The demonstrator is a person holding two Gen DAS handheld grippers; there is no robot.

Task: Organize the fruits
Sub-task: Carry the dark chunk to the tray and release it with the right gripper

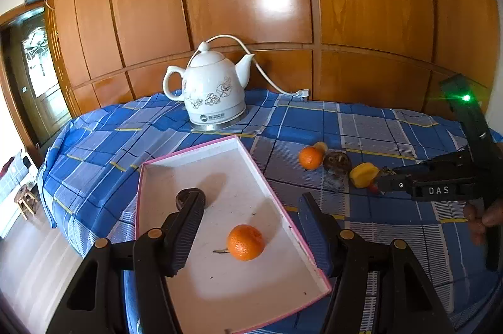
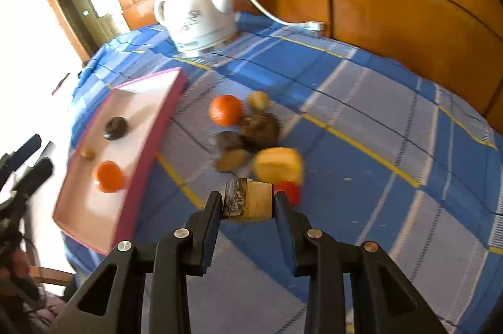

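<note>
- My right gripper [image 2: 246, 202] is closed on a small blocky piece, pale on one face and dark and mottled on the other [image 2: 246, 202]. I cannot tell what fruit it is. It sits pinched between the two pads, just above the blue checked tablecloth [image 2: 361, 120].
- My left gripper [image 1: 248, 227] stands about half open with nothing between its pads. It hangs over the near end of the pink-edged white tray [image 1: 220, 280], and its right finger [image 1: 314, 227] reaches outside the tray's right wall.
- The tray lies at the left side of the table, tilted askew to the table edge. Inside it are a tangerine [image 1: 245, 242] near the near-right wall and a dark round fruit [image 1: 185, 198] further left, partly behind my left finger. The right wrist view also shows a small brown piece [image 2: 87, 154] between them.
- Still on the cloth, in a loose heap near the table's middle: a second tangerine [image 2: 225, 110], a small yellowish fruit [image 2: 258, 100], several dark brown pieces [image 2: 261, 128], a yellow fruit [image 2: 278, 164] and something red [image 2: 290, 192] just beside my held piece.
- A white electric kettle [image 1: 213, 95] stands at the far edge, well apart from the work.
- I judge this the carry step: piece picked, not yet delivered.
- Next calls for swinging the right gripper left over the tray's pink wall, lowering into a bare patch clear of the tangerine, then opening. My left gripper should keep out of that path.
</note>
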